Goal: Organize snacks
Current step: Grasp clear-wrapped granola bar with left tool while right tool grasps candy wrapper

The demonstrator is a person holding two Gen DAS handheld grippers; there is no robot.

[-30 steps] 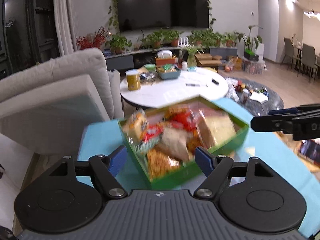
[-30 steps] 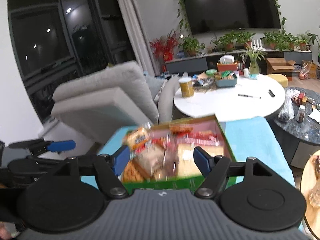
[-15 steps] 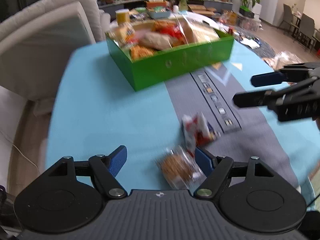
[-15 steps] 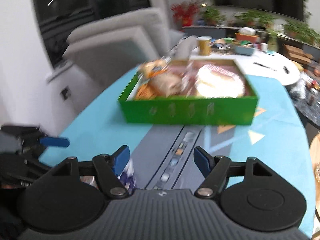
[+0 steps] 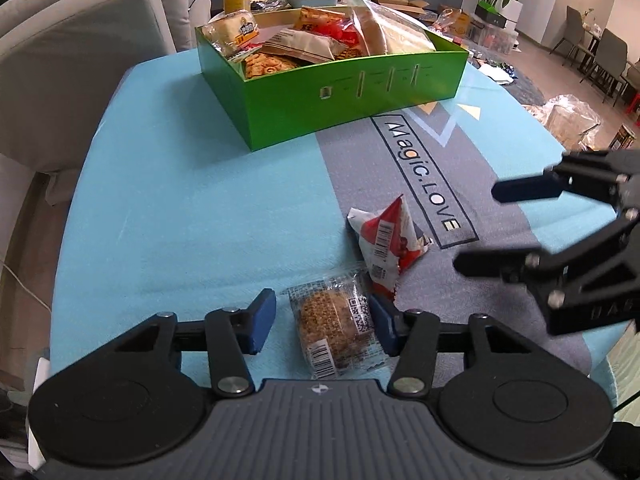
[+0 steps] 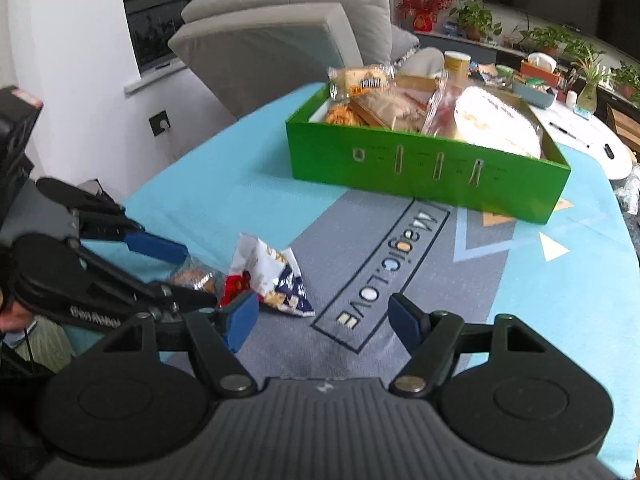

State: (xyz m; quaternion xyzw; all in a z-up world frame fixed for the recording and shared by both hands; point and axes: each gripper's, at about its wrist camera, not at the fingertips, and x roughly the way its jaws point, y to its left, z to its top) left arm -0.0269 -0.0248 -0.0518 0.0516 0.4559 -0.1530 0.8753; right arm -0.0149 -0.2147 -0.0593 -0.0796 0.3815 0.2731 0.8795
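A clear-wrapped oat cake (image 5: pixel 336 328) lay flat on the counter (image 5: pixel 192 208), its long axis running away from the left wrist camera toward the green snack box (image 5: pixel 332 92), barcode end nearest the camera. The left gripper (image 5: pixel 322 326) straddled it with jaws spread wide, one blue pad just off each long side, gripping nothing. Just beyond the cake's far right corner, touching or slightly overlapping it, lay a crumpled red-and-white snack packet (image 5: pixel 386 246), tilted, with one pointed corner aimed toward the box.

The box stood well apart at the far side of the counter, heaped with bagged snacks, among them a wrapped bread roll (image 5: pixel 234 34) at its left rear corner. A grey strip printed "Magic.LOVE" (image 5: pixel 426 178) ran between the box and the packets.

The right gripper (image 6: pixel 322 322) hovered above that strip, to the right of the packet, jaws wide apart and empty. A grey sofa (image 6: pixel 280 40) stood behind the counter.
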